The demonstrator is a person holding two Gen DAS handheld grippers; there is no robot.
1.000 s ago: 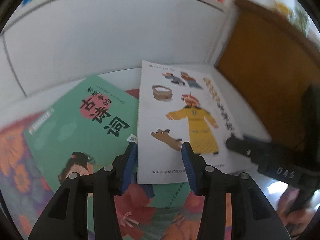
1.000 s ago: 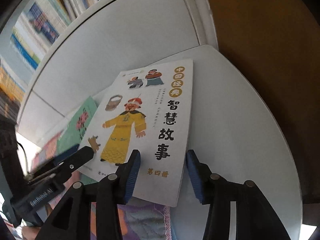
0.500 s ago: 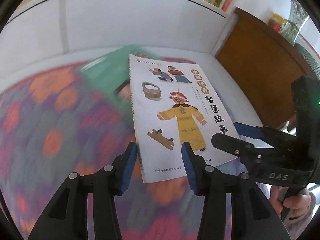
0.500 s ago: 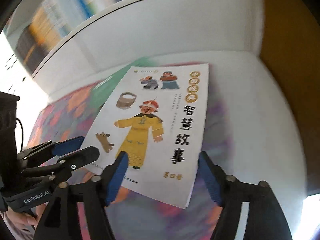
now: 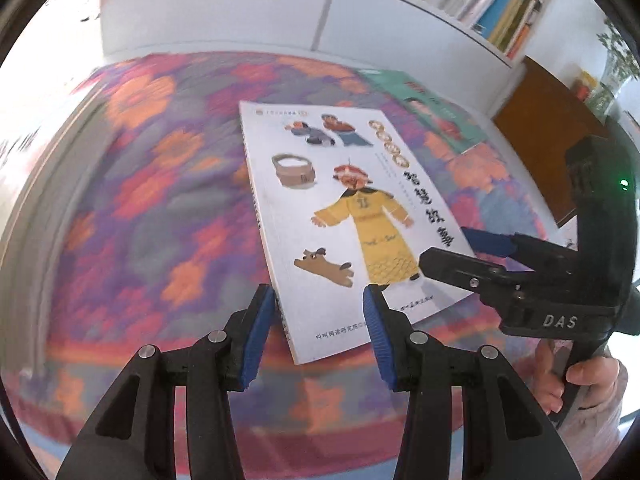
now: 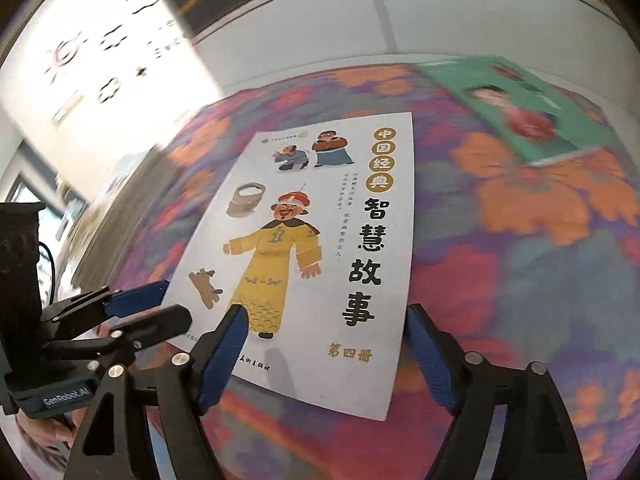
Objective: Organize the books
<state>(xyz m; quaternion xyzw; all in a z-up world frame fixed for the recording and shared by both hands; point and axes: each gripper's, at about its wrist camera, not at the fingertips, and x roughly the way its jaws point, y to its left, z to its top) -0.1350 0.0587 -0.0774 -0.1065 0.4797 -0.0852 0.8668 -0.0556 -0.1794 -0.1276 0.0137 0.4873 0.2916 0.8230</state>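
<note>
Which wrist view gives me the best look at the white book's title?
The right wrist view: the white book faces the camera, its title characters sharp. In the left wrist view it lies slanted, title blurred, the right gripper covering its corner.

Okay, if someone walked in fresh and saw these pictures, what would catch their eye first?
Probably the white storybook with a cartoon figure in a yellow robe, in the middle of both views over a loud purple-and-orange floral cloth. Next, the blue-padded left gripper and right gripper at its near edge, the right one's jaws having just been opening with the book's lower edge between them. A green book lies further back, toward the right.
</note>
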